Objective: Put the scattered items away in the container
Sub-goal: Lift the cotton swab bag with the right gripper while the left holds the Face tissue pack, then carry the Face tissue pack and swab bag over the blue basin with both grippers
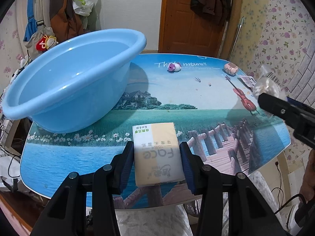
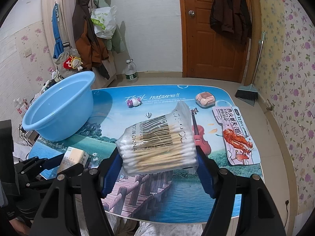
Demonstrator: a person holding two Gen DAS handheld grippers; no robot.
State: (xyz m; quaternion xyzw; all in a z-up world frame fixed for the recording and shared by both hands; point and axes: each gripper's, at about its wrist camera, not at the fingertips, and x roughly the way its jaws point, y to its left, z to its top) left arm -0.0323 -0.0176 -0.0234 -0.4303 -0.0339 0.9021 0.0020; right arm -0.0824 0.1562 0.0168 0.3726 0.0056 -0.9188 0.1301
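Observation:
My left gripper (image 1: pixel 157 147) is shut on a yellow-and-white tissue pack (image 1: pixel 157 153) and holds it just above the table's near edge. My right gripper (image 2: pixel 157 153) is shut on a clear bag of cotton swabs (image 2: pixel 157 145), lifted above the table. The empty light-blue basin (image 1: pixel 69 82) stands at the table's left, also in the right wrist view (image 2: pixel 59 110). A small purple-and-white toy (image 2: pixel 133 102), a pink case (image 2: pixel 205 99) and a snack packet (image 2: pixel 235 135) lie on the table.
The table (image 2: pixel 177 196) has a printed landscape top. A water bottle (image 2: pixel 131 71) and a broom with dustpan (image 2: pixel 248 93) stand on the floor behind. Coats and bags hang on the far wall beside a wooden door (image 2: pixel 208 29).

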